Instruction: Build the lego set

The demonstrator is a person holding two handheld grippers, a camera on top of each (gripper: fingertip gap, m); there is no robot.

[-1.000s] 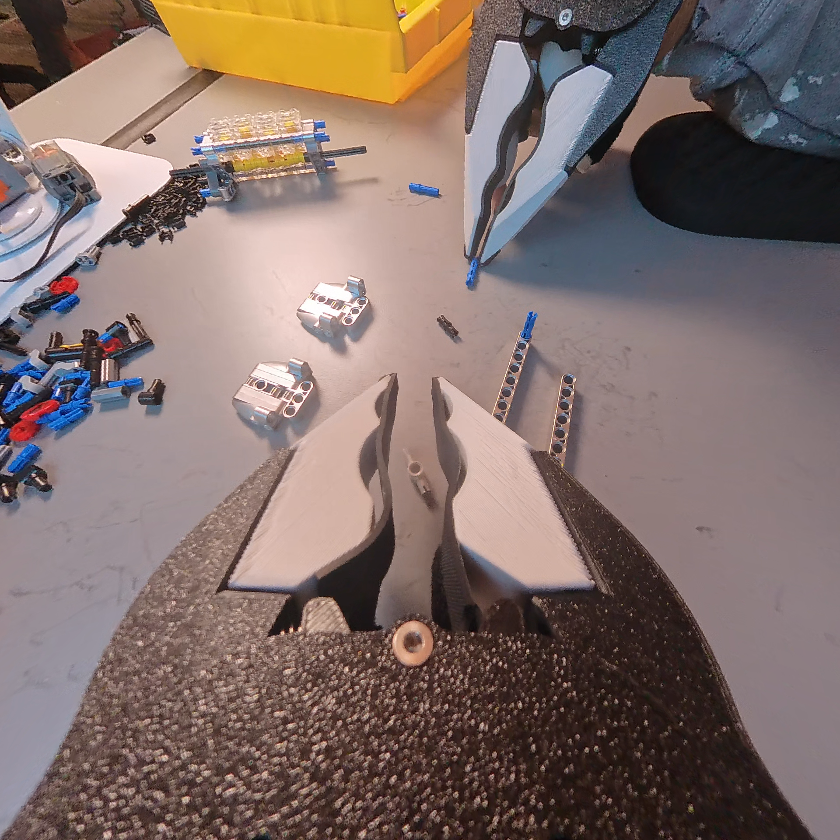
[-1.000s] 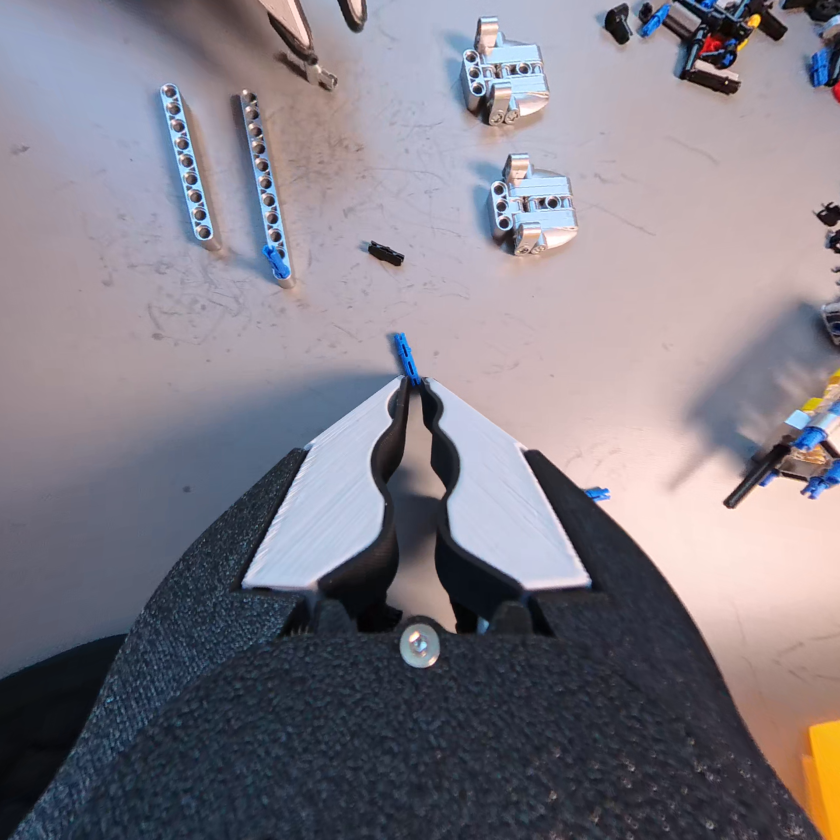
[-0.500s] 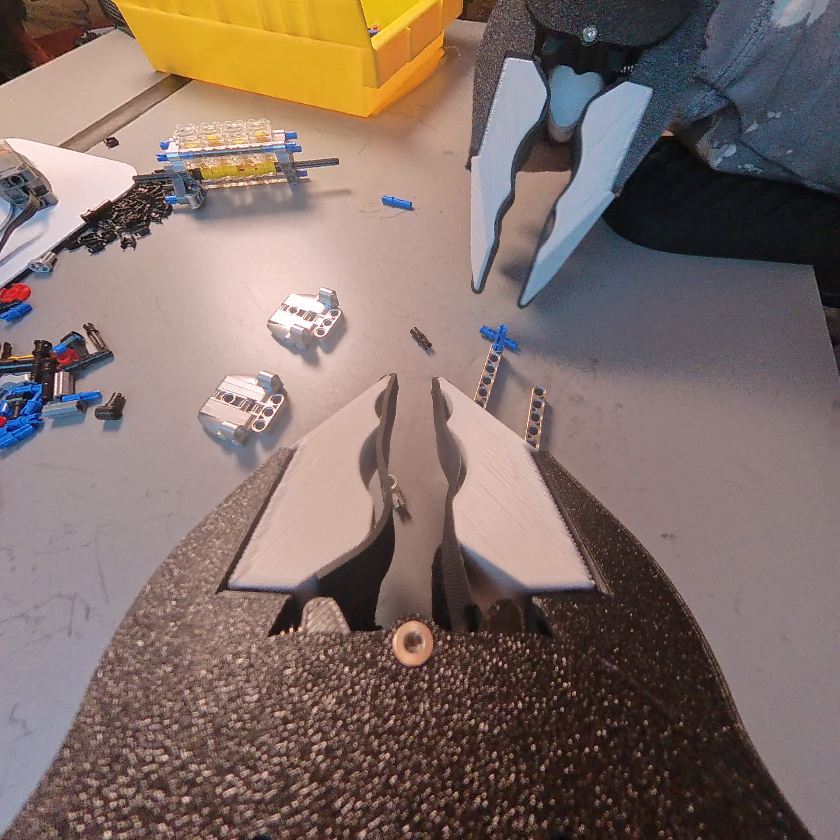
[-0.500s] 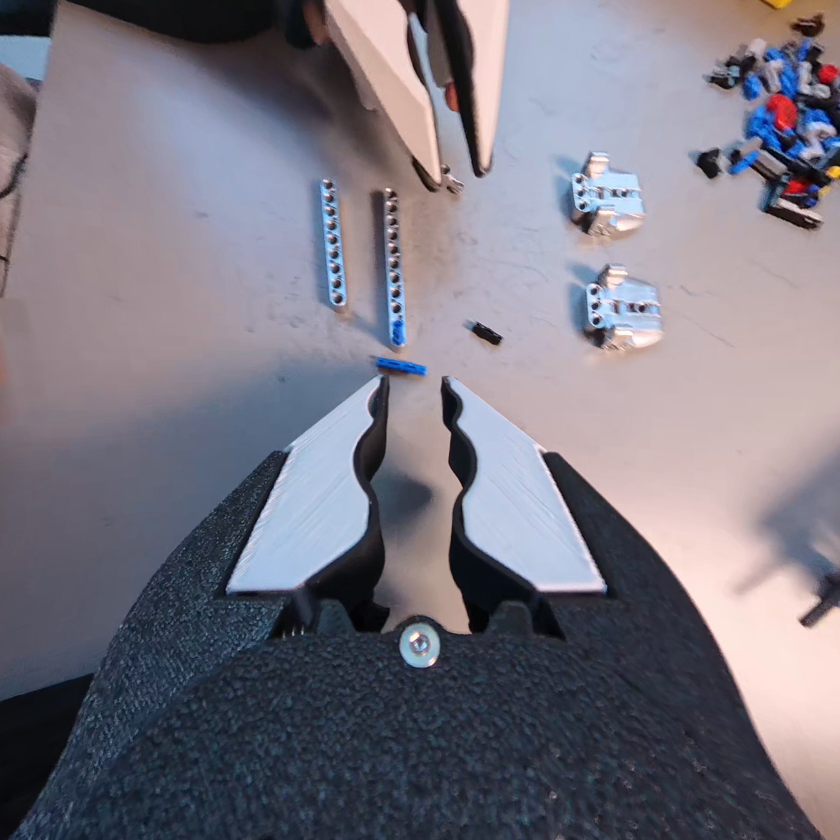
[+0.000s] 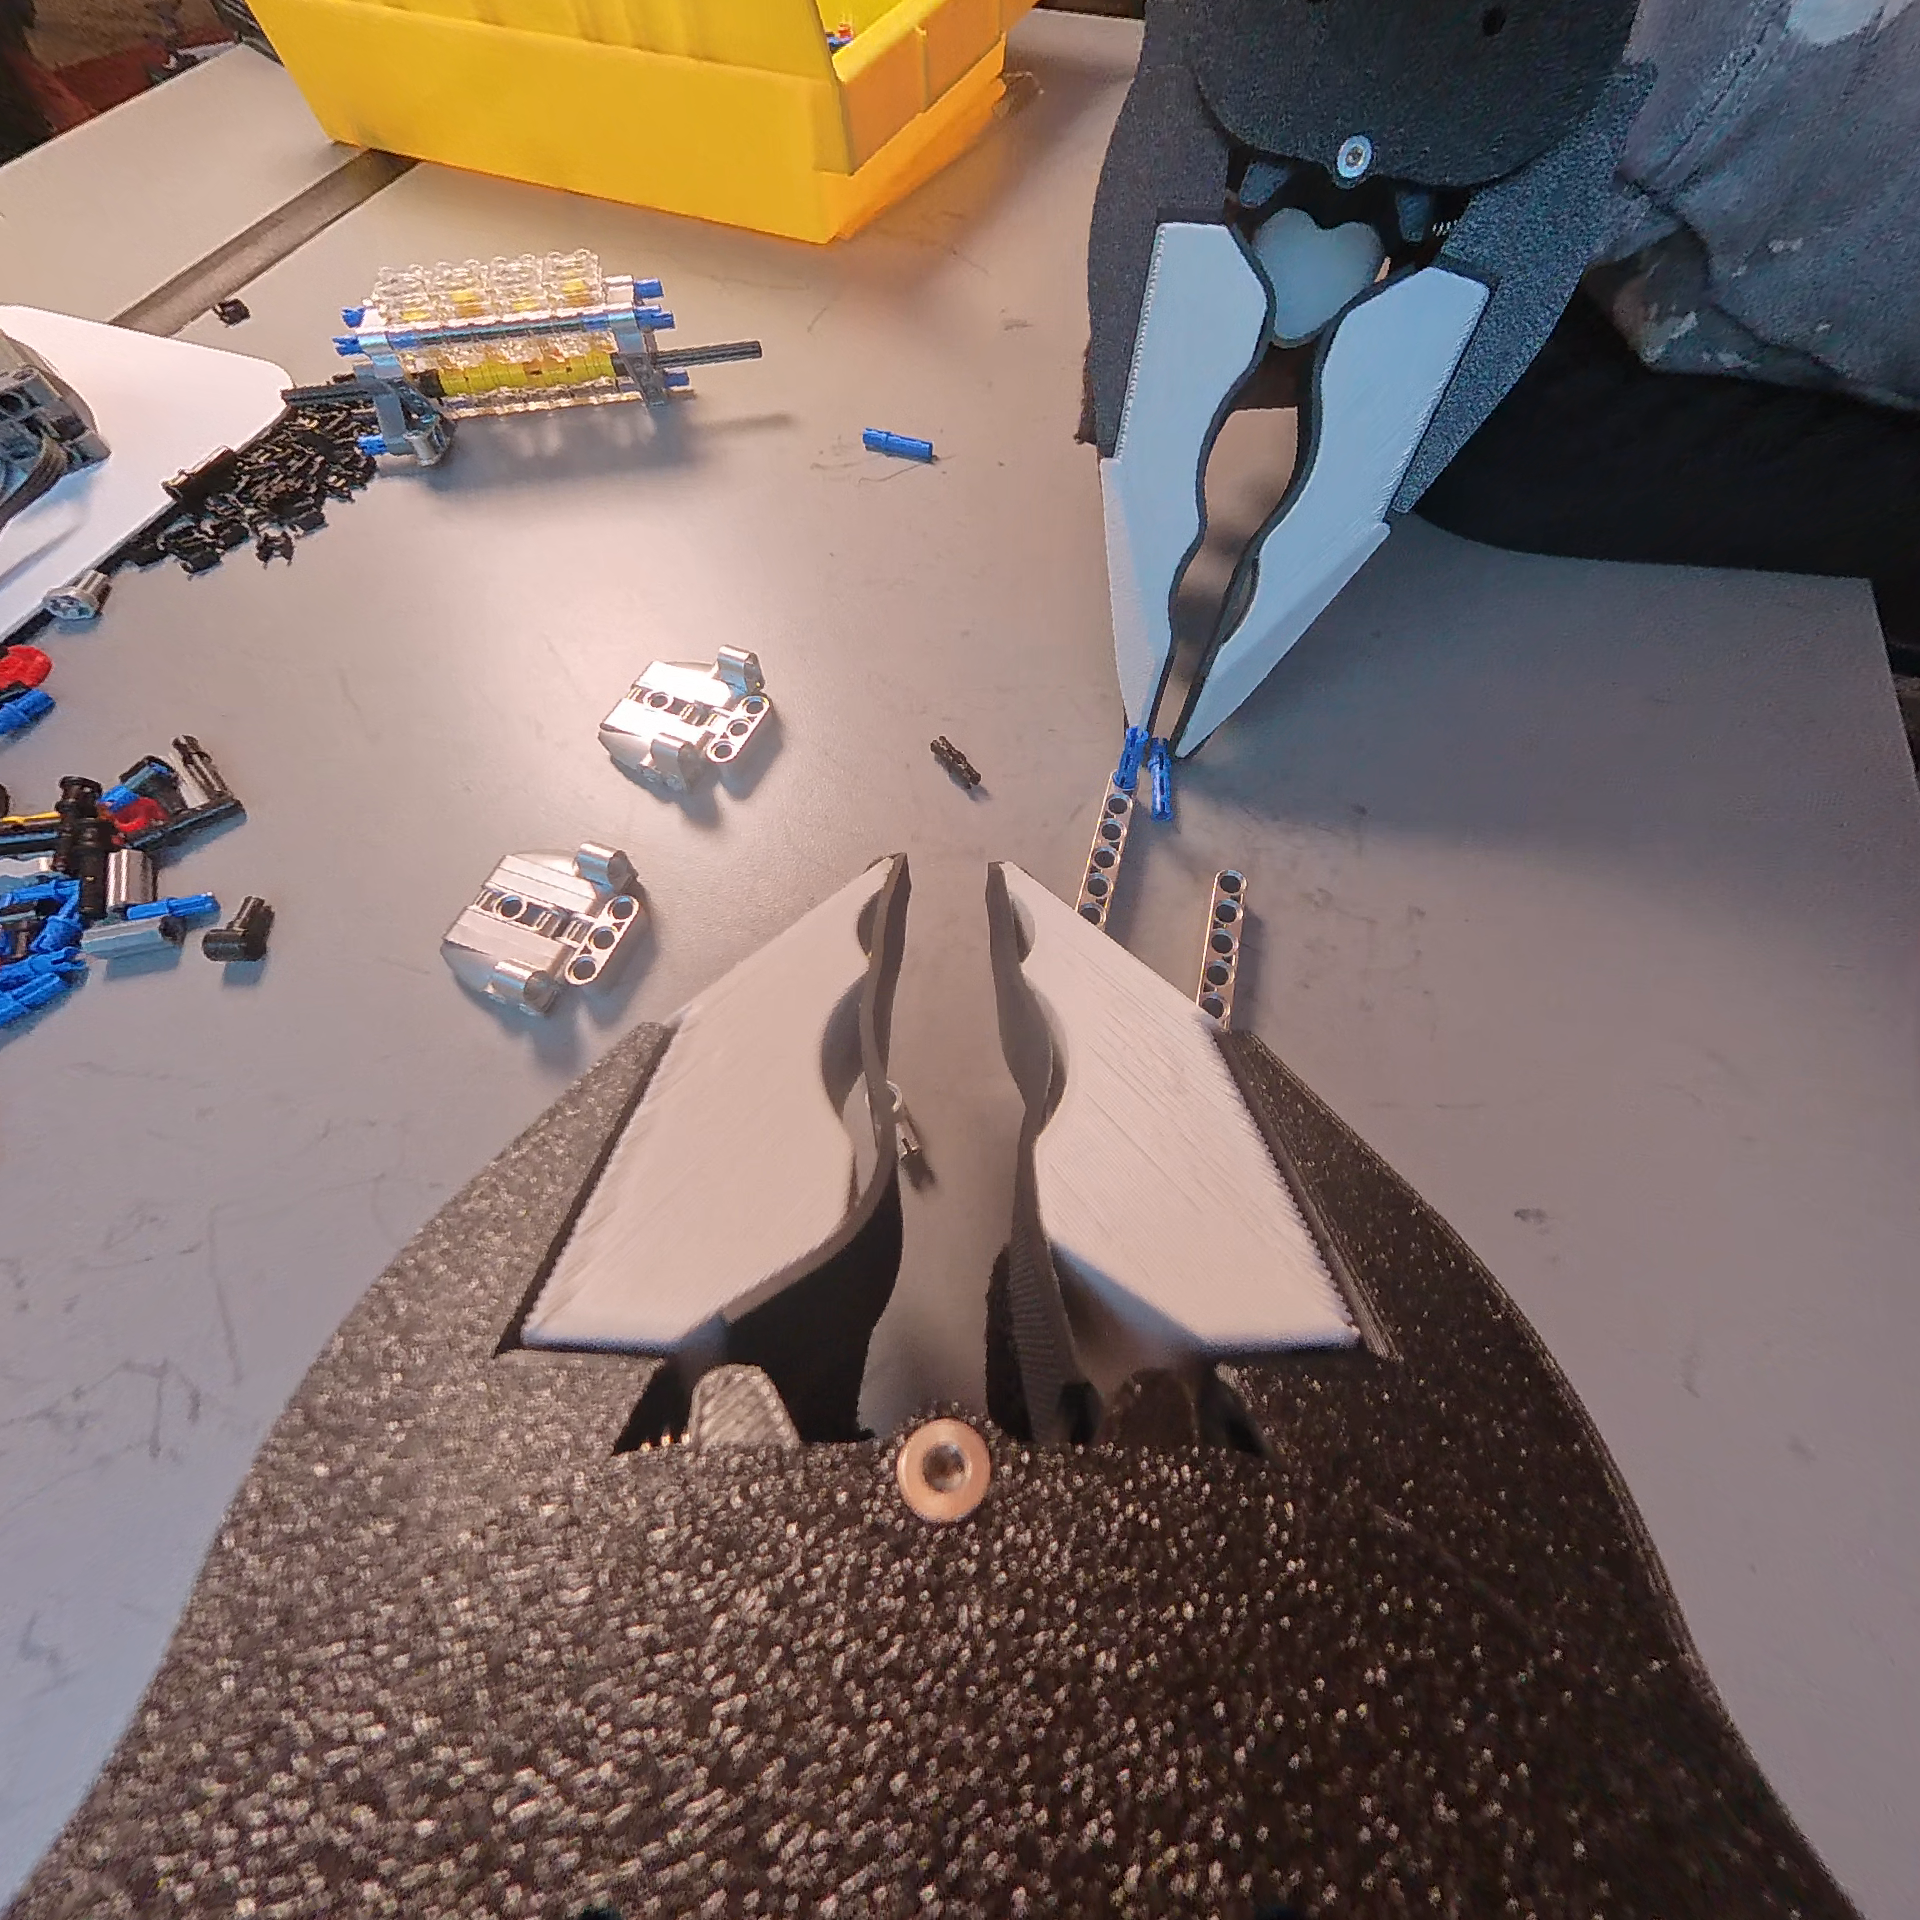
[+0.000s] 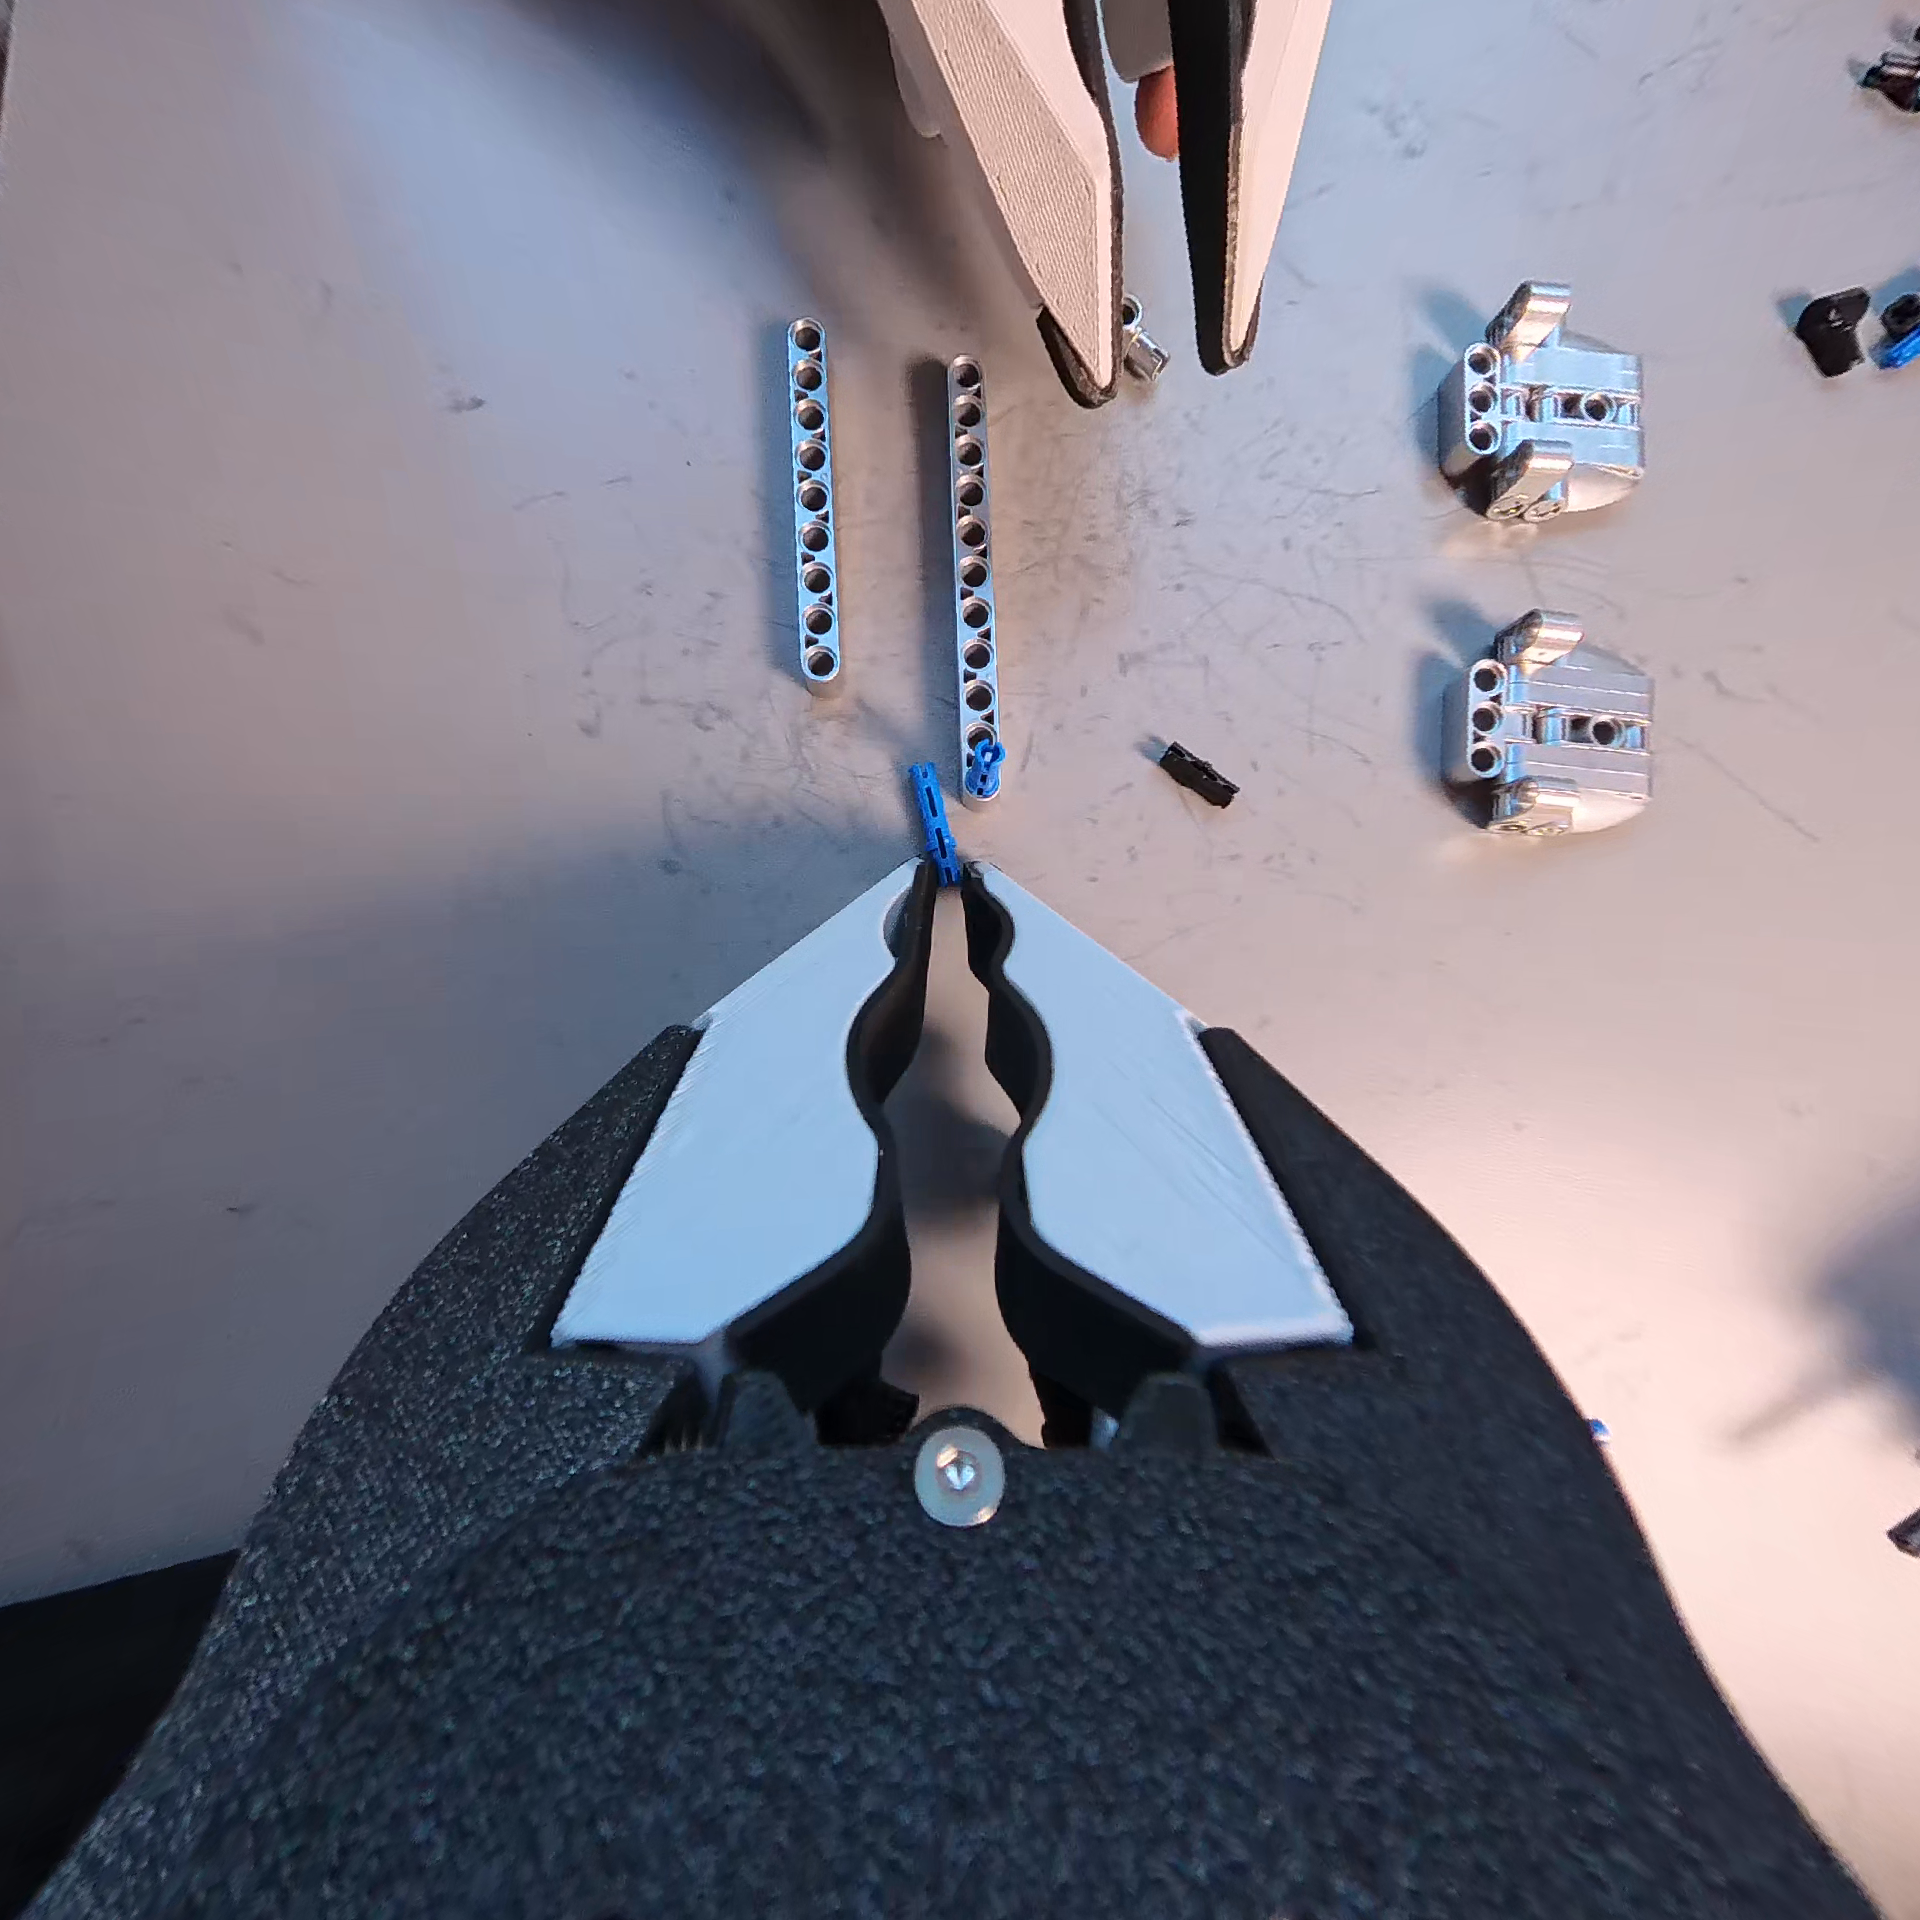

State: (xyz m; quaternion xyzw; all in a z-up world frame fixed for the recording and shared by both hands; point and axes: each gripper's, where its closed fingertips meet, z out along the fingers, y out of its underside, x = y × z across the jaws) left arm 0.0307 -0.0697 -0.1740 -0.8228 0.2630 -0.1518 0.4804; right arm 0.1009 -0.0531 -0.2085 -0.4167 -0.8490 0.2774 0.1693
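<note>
My right gripper (image 6: 945, 871) is shut on a small blue pin (image 6: 935, 816) by its near end. The pin's tip sits just left of the near end of a grey holed beam (image 6: 975, 561), whose end hole holds a second blue pin (image 6: 983, 769). A shorter grey beam (image 6: 812, 499) lies parallel to its left. In the left wrist view the right gripper (image 5: 1164, 740) holds the pin (image 5: 1160, 787) at the beam's (image 5: 1107, 862) far end. My left gripper (image 5: 948, 871) is slightly open over the table. A tiny grey pin (image 5: 906, 1127) shows against its left finger; I cannot tell whether it touches.
Two grey curved panels (image 6: 1538, 405) (image 6: 1543, 727) and a black pin (image 6: 1195, 774) lie right of the beams. A yellow bin (image 5: 623, 104), a clear-and-yellow assembly (image 5: 509, 332), black pins (image 5: 260, 488) and a mixed heap (image 5: 83, 862) lie far left. A sleeve (image 5: 1766, 208) lies at right. The left gripper's tips are roughly 9 cm from the right gripper's. From either gripper's tips it is about 25 cm to the clear-and-yellow assembly (image 5: 509, 332).
One second ago my right gripper held the blue pin; half a second ago it was open and raised with the pin lying on the table; now it grips the pin again by the beam's end.
</note>
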